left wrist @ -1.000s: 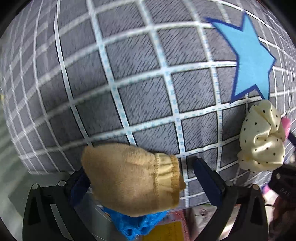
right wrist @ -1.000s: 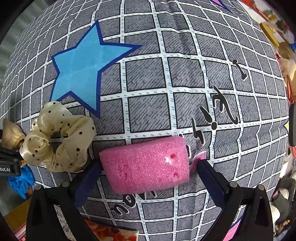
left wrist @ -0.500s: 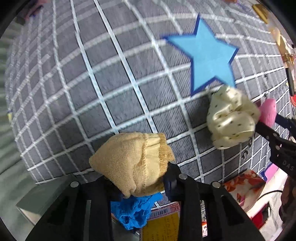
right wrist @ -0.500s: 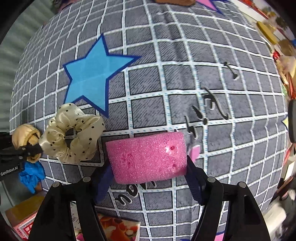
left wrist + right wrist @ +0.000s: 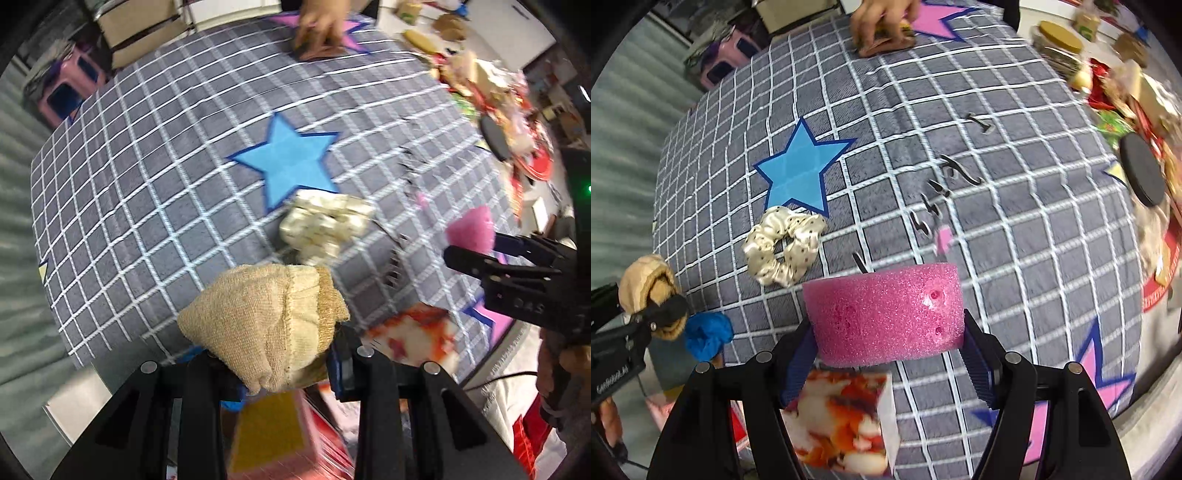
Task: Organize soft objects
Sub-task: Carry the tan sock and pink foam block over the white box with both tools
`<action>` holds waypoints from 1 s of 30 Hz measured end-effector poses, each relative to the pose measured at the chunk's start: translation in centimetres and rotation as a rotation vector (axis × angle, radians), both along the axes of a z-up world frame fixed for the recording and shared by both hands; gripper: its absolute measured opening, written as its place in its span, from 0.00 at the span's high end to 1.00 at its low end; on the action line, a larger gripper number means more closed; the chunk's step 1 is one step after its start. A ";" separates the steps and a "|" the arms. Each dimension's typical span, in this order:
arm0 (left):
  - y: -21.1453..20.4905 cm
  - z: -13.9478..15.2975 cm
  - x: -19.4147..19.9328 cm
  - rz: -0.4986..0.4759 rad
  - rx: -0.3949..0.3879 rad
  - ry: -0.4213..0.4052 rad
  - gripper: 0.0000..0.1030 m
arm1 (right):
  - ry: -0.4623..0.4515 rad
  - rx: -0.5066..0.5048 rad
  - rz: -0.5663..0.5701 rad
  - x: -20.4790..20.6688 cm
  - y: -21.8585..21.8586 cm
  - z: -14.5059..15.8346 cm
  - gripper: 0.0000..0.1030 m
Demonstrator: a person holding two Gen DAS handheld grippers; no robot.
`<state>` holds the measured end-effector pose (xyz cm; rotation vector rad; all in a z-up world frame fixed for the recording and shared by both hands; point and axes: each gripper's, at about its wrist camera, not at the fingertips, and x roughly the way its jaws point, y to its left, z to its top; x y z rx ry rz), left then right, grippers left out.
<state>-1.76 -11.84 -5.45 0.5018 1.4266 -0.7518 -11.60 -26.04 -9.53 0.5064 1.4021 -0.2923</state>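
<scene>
so, taken one view at a time.

left wrist, tool: the left gripper [image 5: 273, 363] is clamped on a tan knit sock [image 5: 264, 325], both pads pressing its bunched body, the load clear of the cloth.
left wrist, task things: a cream dotted scrunchie [image 5: 325, 225] lies on the grey checked cloth [image 5: 147, 184], just below the blue star [image 5: 291, 162], toward the near edge. it is blurred here.
left wrist, other tool: the right gripper [image 5: 480, 245] shows at the right edge, pinching a pink foam block [image 5: 471, 230].
left wrist, risk: the sock is soft and bunched, gripped low on its body; i judge it could slide or unroll out of the pads on a quick swing.

right wrist, tool: jaws closed on the pink foam block, one pad against each end, held above the cloth's near edge.
right wrist, task things: the scrunchie sits alone by the star's lower point; a blue fabric piece [image 5: 707, 334] lies off the near left corner, just beside the sock.
right wrist, risk: foam springs back, so a light squeeze may let it twist or pop free. the two tools are near each other, and a clash is possible if both head to one spot.
right wrist, far edge: a person's hand [image 5: 882, 18] rests on something brown.

containers: a floral printed box [image 5: 846, 421] sits beneath the foam at the near edge; its contents cannot be told. no bin for sorting is plainly visible.
</scene>
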 end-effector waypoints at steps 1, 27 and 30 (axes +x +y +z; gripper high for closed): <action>0.0 0.7 -1.0 -0.019 -0.018 -0.003 0.67 | -0.005 -0.007 -0.012 -0.7 0.3 0.5 0.29; 11.3 6.5 -16.9 -0.393 -0.144 -0.044 0.67 | -0.011 0.002 -0.104 -14.1 14.2 5.1 0.29; 13.4 6.5 -15.9 -0.336 -0.144 -0.041 0.67 | -0.021 0.001 -0.058 -13.7 16.4 5.5 0.29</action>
